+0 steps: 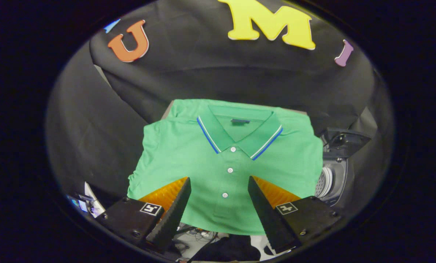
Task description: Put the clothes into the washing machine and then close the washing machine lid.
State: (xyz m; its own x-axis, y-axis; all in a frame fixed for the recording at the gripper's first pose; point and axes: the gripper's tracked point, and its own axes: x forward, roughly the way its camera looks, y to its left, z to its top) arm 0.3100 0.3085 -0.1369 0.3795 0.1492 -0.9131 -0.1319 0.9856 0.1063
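Your green polo shirt [225, 164] lies folded flat, collar at twelve o'clock, just ahead of and beneath your gripper [219, 188], whose fingers stand wide apart, holding nothing. At three o'clock sits the washing machine [336, 171], lid raised.

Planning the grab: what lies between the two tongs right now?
In the gripper view, the open tongs frame the green polo shirt: its button placket and lower front lie between them.

Folded shirt [225, 164] lies flat just ahead of the spread claw [219, 190]; washing machine [334, 171] stands beside its right edge, lid [344, 140] raised.
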